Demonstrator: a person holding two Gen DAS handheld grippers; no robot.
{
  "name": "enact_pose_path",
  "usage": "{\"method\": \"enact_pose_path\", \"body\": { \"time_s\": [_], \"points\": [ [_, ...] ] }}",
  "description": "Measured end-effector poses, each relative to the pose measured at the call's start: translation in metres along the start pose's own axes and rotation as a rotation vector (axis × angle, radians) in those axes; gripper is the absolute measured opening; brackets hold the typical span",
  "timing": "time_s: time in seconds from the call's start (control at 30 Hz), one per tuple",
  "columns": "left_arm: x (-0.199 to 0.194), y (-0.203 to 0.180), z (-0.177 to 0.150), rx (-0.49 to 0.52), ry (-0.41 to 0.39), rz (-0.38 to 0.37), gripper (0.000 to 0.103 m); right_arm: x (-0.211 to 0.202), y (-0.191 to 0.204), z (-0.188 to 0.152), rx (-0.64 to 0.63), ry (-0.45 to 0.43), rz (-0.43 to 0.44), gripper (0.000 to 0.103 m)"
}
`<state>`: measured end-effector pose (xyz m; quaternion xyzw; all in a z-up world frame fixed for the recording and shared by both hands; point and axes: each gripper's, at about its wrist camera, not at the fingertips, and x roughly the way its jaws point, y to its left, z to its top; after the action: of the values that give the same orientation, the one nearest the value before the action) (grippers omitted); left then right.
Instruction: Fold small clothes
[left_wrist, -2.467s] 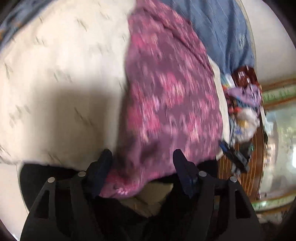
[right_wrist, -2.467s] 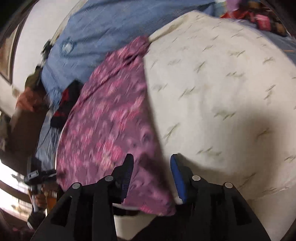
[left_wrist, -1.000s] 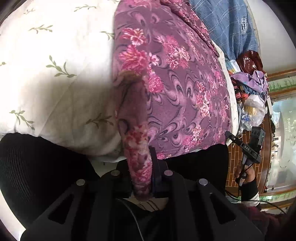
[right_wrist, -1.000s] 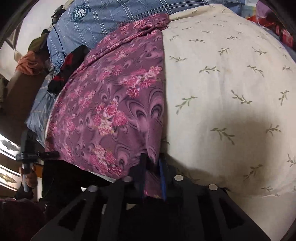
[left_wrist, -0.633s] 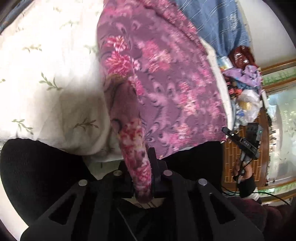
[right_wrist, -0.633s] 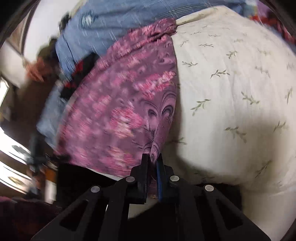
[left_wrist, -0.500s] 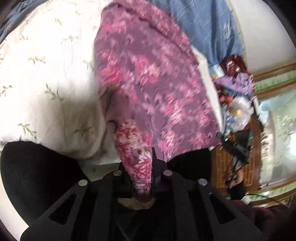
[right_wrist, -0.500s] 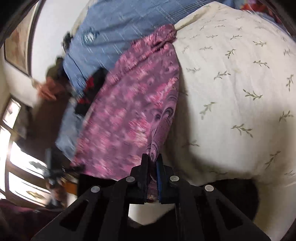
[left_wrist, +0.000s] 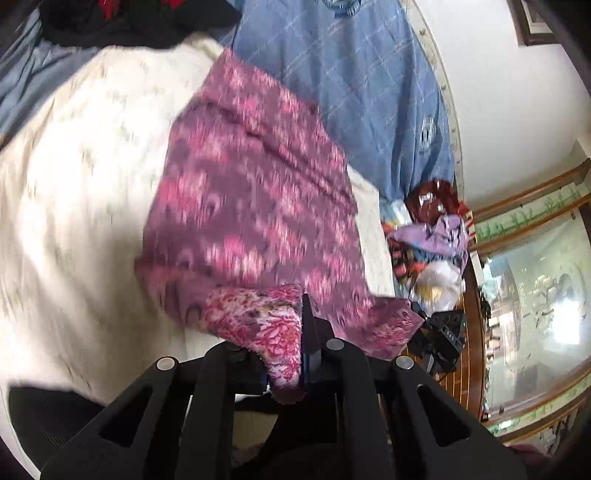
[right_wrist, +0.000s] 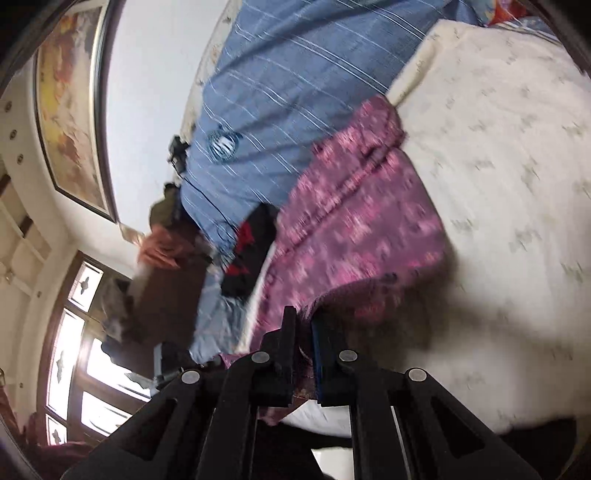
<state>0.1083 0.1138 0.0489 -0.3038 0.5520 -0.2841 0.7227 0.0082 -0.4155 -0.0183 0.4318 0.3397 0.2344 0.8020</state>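
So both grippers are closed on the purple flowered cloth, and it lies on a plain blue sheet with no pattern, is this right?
Not quite. The left gripper and right gripper are both closed on the purple flowered cloth, but it lies on a cream sheet with a small printed pattern. The blue cloth is farther back. Both wrist views show this.

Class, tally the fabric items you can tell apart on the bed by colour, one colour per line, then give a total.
Purple-pink floral: 1, the floral garment pinched by the left gripper and the right gripper
Blue: 1, the blue checked blanket
Cream: 1, the leaf-print sheet
Black with red: 1, the black cloth
Total: 4
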Motion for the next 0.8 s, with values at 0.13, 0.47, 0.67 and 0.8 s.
{"method": "enact_pose_path", "body": {
  "time_s": [0.13, 0.47, 0.67, 0.8],
  "points": [
    [0.002, -0.002, 0.034, -0.006, -0.048, -0.005, 0.009, 0.015, 0.003, 0.032, -0.004, -0.053, 0.035, 0.007],
    [0.041, 0.012, 0.129, -0.036, -0.110, 0.035, 0.009, 0.076, -0.010, 0.110, -0.002, -0.110, 0.026, 0.007],
    [0.076, 0.026, 0.185, -0.083, -0.125, 0.044, 0.009, 0.115, -0.030, 0.152, 0.028, -0.145, 0.013, 0.007],
    [0.096, 0.025, 0.217, -0.074, -0.124, 0.055, 0.009, 0.138, -0.047, 0.176, 0.058, -0.155, -0.002, 0.007]
  ]
}}
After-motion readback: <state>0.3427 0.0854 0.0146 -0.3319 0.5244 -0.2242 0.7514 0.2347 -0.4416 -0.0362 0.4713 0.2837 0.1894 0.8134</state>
